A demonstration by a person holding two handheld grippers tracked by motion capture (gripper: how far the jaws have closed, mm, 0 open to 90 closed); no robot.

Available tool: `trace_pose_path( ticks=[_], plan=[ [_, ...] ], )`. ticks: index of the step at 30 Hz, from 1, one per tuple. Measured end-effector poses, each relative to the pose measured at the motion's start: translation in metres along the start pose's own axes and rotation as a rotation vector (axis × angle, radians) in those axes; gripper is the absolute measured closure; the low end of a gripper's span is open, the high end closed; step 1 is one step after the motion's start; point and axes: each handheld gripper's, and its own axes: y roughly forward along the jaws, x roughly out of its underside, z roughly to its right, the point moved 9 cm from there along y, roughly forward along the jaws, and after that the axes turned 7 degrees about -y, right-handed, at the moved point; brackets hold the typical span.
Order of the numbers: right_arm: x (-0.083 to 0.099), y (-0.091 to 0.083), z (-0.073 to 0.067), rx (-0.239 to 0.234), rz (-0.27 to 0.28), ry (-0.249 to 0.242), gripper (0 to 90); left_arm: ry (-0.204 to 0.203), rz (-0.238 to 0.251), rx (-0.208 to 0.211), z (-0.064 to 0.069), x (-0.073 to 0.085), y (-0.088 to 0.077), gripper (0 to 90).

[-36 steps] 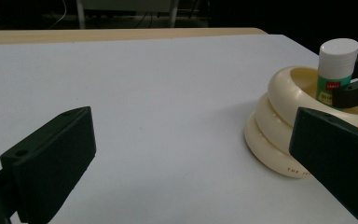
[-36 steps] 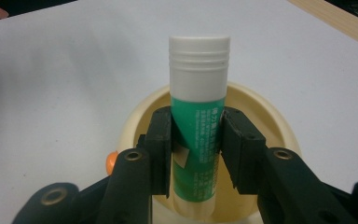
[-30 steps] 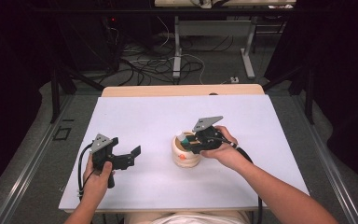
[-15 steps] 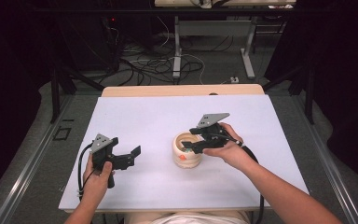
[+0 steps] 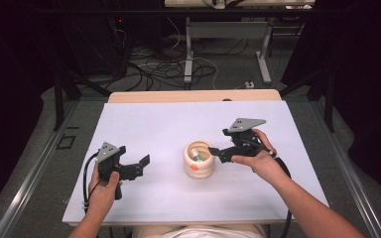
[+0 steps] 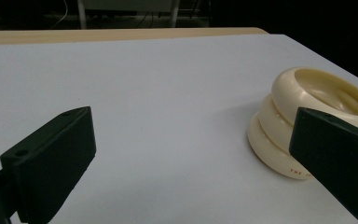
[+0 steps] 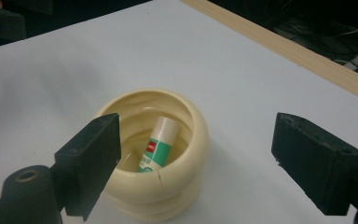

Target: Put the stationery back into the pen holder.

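Right gripper (image 7: 196, 163) jaws just opened, empty, above cup (image 7: 156, 154); glue stick (image 7: 156, 142) leans inside. Clipping the rim could tip it. Left gripper (image 6: 191, 163) open, idle.

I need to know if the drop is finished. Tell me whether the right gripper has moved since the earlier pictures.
Yes. In the high view the right gripper has drawn back rightward off the cream ribbed plastic cup, jaws just opening and empty; the green-and-white glue stick lies inside.
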Motion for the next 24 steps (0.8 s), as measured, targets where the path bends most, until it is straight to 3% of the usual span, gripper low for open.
trace_pose_path(
  ticks=[8,16,24],
  plan=[
    [0.015,-0.018,0.023,0.095,0.021,0.056,14.0,0.004,0.000,-0.005,-0.001,0.000,0.000,0.4],
    [0.041,-0.031,0.049,0.186,0.002,0.113,0.4,0.002,-0.001,-0.011,-0.003,0.000,-0.001,0.4],
    [0.075,-0.038,0.066,0.259,-0.031,0.163,0.0,0.004,-0.003,-0.017,-0.004,0.000,0.000,0.4]
  ],
)
